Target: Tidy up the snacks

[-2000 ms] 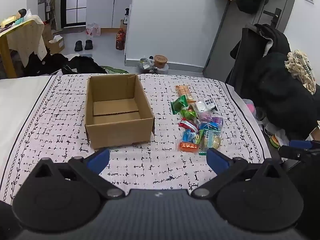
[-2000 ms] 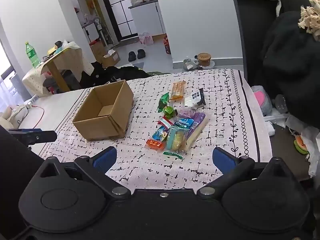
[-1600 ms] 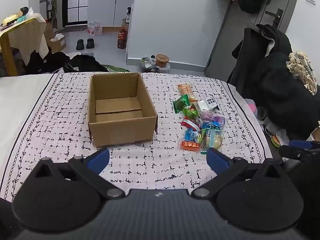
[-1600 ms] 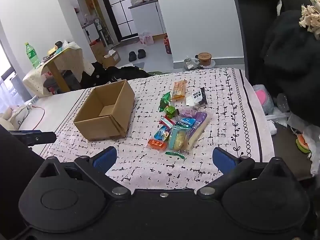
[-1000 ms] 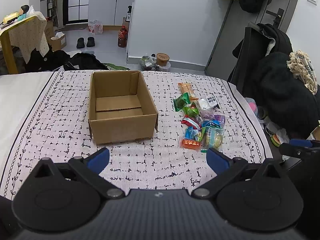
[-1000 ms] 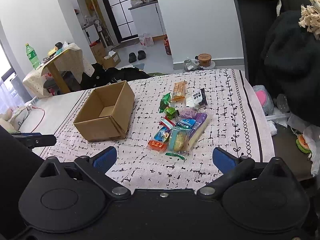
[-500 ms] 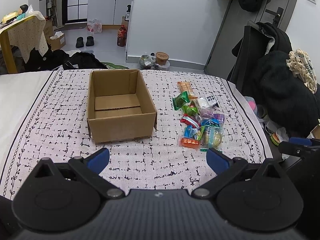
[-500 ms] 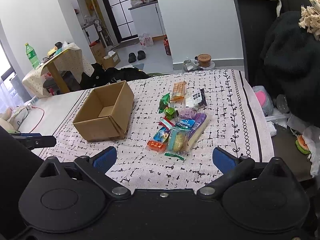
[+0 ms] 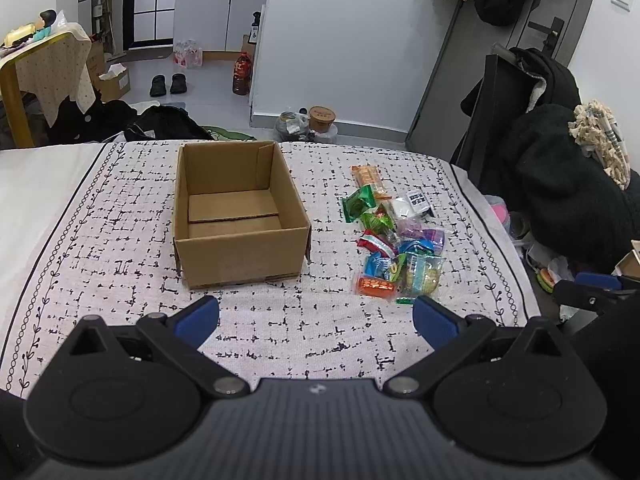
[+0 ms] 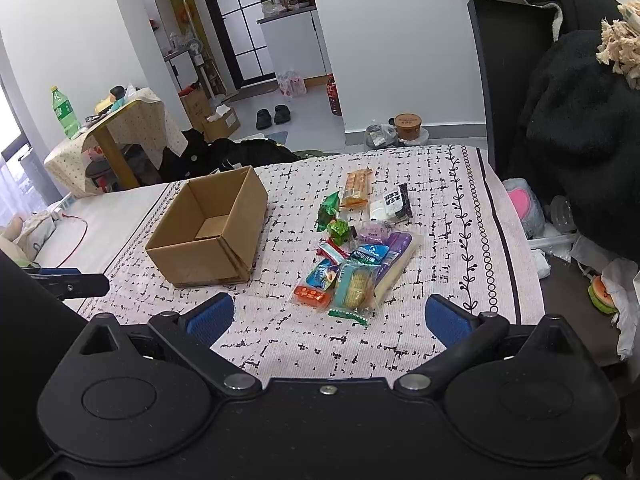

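Both views are evenly and fairly brightly lit by soft, cool indoor light, with no harsh glare. Shadows are faint: a thin dark line lies under the cardboard box [image 9: 240,216] on the patterned cloth [image 9: 120,216], and its inner walls are a little darker. Focus is sharp across the snack packets [image 10: 352,256], whose wrappers show small highlights. The fisheye lens bends straight lines near the edges, and the corners fall to black. At the far left of the right view, a window [image 10: 10,152] looks washed out.

Printing marks the snack wrappers [image 10: 352,264] and a black-and-white packet [image 10: 394,202], but no text is legible.
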Demonstrator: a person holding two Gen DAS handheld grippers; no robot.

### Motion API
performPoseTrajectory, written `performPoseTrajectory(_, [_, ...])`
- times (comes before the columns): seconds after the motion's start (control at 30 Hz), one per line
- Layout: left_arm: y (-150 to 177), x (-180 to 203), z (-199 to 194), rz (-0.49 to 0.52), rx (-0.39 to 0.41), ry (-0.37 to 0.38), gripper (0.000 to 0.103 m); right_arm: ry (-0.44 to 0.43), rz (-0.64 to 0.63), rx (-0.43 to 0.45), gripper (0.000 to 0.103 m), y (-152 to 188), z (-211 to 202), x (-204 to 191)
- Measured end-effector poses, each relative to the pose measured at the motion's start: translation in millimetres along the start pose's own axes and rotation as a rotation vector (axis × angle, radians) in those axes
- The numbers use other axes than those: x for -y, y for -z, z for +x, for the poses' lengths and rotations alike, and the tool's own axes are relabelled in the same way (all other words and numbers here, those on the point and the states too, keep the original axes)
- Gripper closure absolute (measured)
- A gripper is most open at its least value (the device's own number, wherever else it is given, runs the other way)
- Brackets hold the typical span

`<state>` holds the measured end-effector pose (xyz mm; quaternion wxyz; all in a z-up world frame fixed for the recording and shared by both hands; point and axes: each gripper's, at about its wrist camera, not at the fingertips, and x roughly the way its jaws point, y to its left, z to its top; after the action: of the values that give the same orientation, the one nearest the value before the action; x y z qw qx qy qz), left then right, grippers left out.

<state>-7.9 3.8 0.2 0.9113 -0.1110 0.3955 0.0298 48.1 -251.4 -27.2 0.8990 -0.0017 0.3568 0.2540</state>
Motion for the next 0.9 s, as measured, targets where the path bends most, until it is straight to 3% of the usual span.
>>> performPoseTrajectory(0.9, [1.2,-4.8,-9.0,0.001,0.010,0.002,0.000,0.022,0.012,0.012,0.000,1.2,-1.1,2.0])
